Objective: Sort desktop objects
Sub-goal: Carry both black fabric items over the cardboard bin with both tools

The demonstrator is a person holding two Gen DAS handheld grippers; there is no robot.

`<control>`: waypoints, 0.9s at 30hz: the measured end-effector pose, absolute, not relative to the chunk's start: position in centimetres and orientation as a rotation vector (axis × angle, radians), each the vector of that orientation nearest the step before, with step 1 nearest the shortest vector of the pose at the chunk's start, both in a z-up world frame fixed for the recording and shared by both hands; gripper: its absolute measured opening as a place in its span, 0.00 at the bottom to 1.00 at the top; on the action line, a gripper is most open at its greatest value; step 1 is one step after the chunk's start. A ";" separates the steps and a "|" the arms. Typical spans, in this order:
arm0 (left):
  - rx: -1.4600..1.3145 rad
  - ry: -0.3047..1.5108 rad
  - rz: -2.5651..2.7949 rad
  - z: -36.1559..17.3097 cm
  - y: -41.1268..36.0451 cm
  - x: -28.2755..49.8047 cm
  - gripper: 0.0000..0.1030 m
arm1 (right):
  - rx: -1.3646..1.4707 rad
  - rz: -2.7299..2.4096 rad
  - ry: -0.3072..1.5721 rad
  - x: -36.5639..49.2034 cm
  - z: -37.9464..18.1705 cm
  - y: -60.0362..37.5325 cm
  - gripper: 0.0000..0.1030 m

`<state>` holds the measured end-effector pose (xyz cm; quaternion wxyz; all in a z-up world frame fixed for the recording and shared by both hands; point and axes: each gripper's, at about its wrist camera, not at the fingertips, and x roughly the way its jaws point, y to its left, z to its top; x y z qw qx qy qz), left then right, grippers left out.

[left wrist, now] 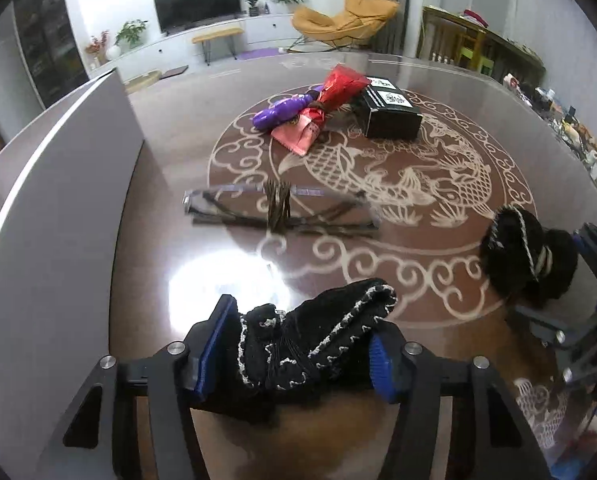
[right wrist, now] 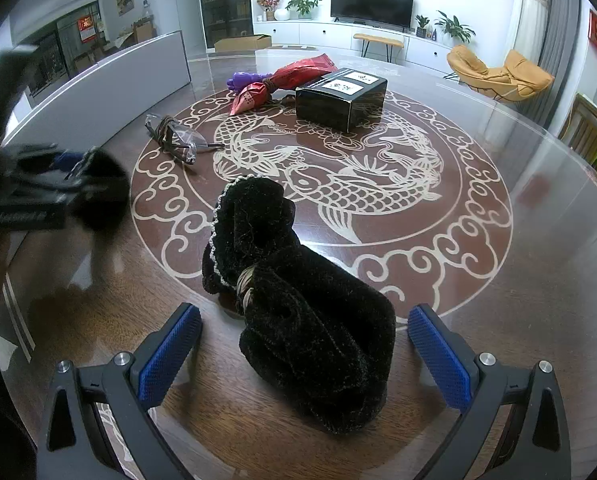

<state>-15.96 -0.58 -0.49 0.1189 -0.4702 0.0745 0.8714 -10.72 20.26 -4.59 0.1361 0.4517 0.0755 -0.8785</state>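
The left gripper (left wrist: 294, 350) clenched a black knitted glove with white stitching (left wrist: 310, 336), mid-pickup. The right gripper (right wrist: 304, 354), fingers released, straddled a black velvet pouch (right wrist: 310, 320); next, carrying the glove to its place

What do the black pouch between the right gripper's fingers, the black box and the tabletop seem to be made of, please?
Black pouch: likely velvet or plush fabric; fuzzy, matte pile, with pale stitched trim and a cord tie.
Black box: probably coated cardboard; crisp folded edges, slight sheen, white labels on top.
Tabletop: looks like glass or lacquer over wood; mirror-like glare, wood grain and a fish pattern beneath.

Bright glare on table (left wrist: 218, 280), fisheye-dark corners, left gripper (right wrist: 70, 176) blurred
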 end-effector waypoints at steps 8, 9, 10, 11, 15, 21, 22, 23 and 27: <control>-1.328 -0.121 2.584 1.8 -1.5 -11.2 0.56 | 1.399 -2.457 0.222 -12.1 -2.9 19.9 0.30; -1.304 -0.168 2.586 2.7 -1.9 -10.7 0.56 | 1.402 -2.451 0.174 -12.2 -2.6 20.1 0.29; -1.273 -0.215 2.587 3.8 -2.6 -10.0 0.56 | 1.391 -2.450 0.120 -12.0 -1.9 20.0 0.29; -1.245 -0.250 2.588 4.9 -3.2 -9.3 0.56 | 1.382 -2.448 0.100 -11.9 -1.3 19.7 0.29; -1.124 -0.314 2.628 10.2 -7.3 -7.1 0.56 | 1.266 -2.386 0.025 -10.7 3.1 15.3 0.29; -1.097 -0.364 2.790 15.4 -17.6 -5.8 0.56 | 1.024 -2.175 0.072 -8.5 10.3 1.7 0.30; -1.119 -0.354 2.835 15.5 -19.5 -5.7 0.56 | 1.000 -2.131 0.102 -8.3 11.1 -1.7 0.30; -1.139 -0.359 2.864 15.4 -21.2 -5.6 0.56 | 0.984 -2.104 0.136 -8.1 11.4 -4.2 0.30; -1.287 -0.397 2.954 13.4 -27.9 -5.5 0.56 | 0.981 -2.002 0.223 -7.5 10.6 -12.4 0.30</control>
